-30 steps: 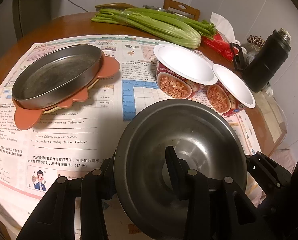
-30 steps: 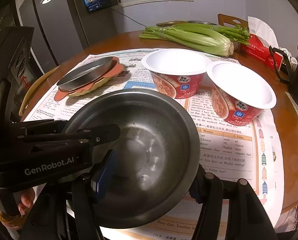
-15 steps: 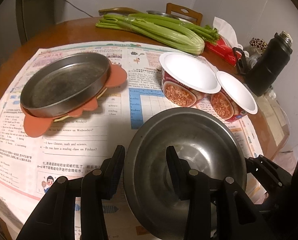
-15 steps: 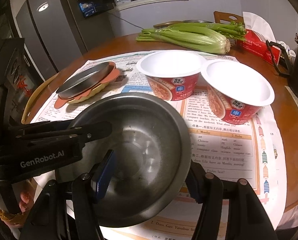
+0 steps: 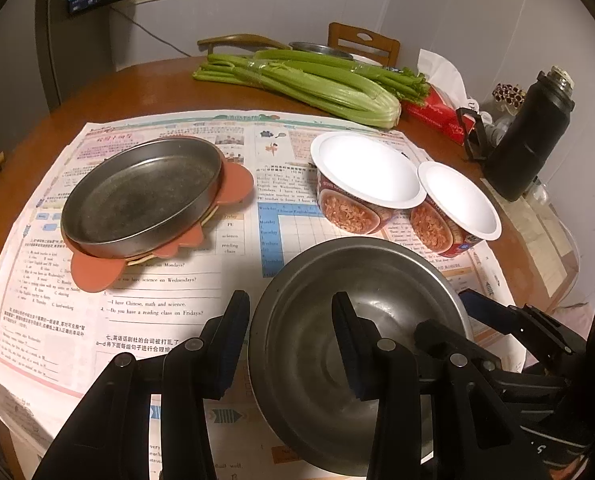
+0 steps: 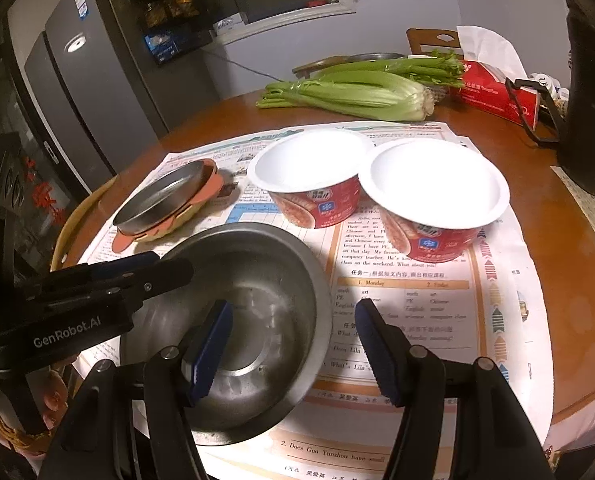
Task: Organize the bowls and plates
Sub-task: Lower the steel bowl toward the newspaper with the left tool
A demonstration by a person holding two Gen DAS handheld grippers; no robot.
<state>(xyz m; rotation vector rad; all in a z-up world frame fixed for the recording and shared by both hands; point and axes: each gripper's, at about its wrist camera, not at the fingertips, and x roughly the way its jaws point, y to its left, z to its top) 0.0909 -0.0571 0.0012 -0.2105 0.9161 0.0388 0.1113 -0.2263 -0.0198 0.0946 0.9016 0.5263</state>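
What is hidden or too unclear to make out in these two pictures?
- Steel bowl, left view: near rim hidden behind the left gripper.
- Under the metal plate, both views: covered except the orange mat's edges.
- Metal dish, left view: mostly behind the celery.
- Flask, right view: cut off by the edge.

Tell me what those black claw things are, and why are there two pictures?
They are pinching tools that a person holds, one in each hand. Each carries a camera looking along its fingers, so one picture comes from the left gripper and the other from the right gripper. On the table lies a newspaper with a pan, two paper bowls and, behind them, celery. Both tools straddle the rim of a steel bowl, one finger inside and one outside. The right one is open; whether the left one squeezes, I cannot tell.
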